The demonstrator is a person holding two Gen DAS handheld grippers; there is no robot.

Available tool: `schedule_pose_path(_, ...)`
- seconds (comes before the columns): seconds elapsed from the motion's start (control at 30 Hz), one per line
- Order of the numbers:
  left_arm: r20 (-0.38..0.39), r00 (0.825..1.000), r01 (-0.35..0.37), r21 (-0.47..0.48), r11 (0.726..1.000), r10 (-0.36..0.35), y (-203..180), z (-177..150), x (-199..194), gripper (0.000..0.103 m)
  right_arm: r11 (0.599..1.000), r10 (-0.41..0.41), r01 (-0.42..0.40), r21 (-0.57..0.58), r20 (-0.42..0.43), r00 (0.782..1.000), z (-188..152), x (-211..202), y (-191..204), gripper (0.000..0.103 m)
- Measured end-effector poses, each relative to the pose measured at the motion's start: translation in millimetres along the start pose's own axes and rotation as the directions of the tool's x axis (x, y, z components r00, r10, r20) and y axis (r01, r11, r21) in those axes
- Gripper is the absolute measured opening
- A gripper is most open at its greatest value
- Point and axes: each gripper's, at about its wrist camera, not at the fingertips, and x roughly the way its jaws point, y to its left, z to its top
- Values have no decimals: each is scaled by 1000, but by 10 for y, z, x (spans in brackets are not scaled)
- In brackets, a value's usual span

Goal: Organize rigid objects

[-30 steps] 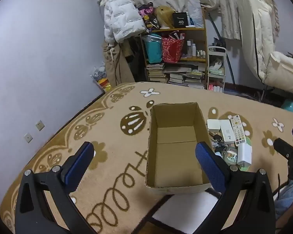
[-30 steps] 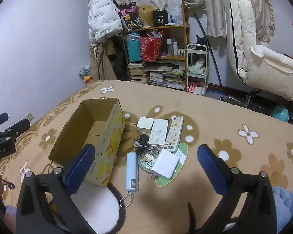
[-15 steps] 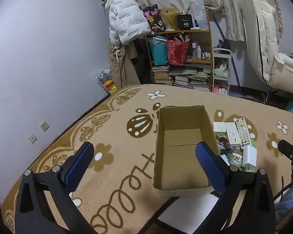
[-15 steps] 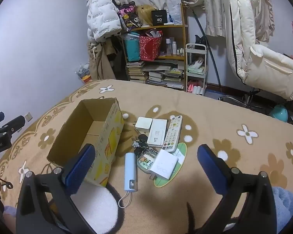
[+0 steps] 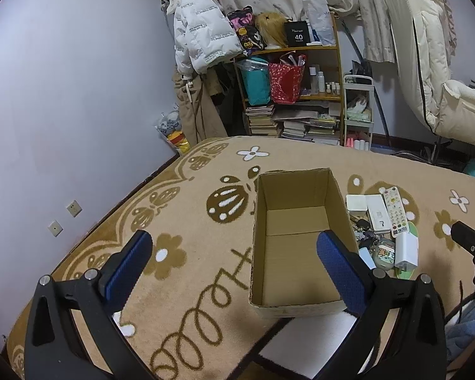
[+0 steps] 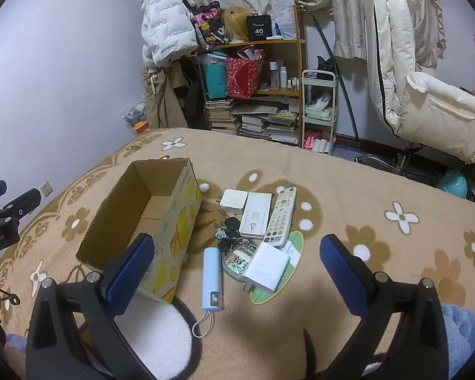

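The left gripper [image 5: 234,264] hung above the rug [image 5: 190,285] with its two blue-padded fingers [image 5: 128,266] spread wide and nothing between them. Ahead of it, partly behind its right finger, stood an open cardboard box [image 5: 296,218]. What showed of the inside of the box was bare cardboard. At the right edge of this view a part of the other tool could be seen.

The right gripper [image 6: 237,274] was also spread wide and held nothing. It hovered over a group of small rigid objects that lay on the rug just to the right of the box [image 6: 161,218]. Directly ahead of it, between the fingers, lay a light blue power bank [image 6: 211,277] with a white loop cord toward the gripper. Just right of the power bank was a white charger [image 6: 267,267], which rested on a green oval mat [image 6: 293,253] and touched a small case with a cartoon picture [image 6: 237,258]. Farther ahead lay a white remote control [image 6: 280,217] with coloured buttons, a flat white rectangular device [image 6: 255,213] beside it on the left, and a smaller white square box [image 6: 234,198] touching that device. A dark bunch of keys with a charm [image 6: 226,229] lay between these and the cardboard box.
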Motion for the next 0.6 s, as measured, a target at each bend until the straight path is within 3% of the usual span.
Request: schedule_pose_path(0.6, 3, 1000, 0, -6, 1000, 0, 49, 19, -24, 103, 1000, -13, 13, 6, -6, 1000, -46, 69, -25, 103)
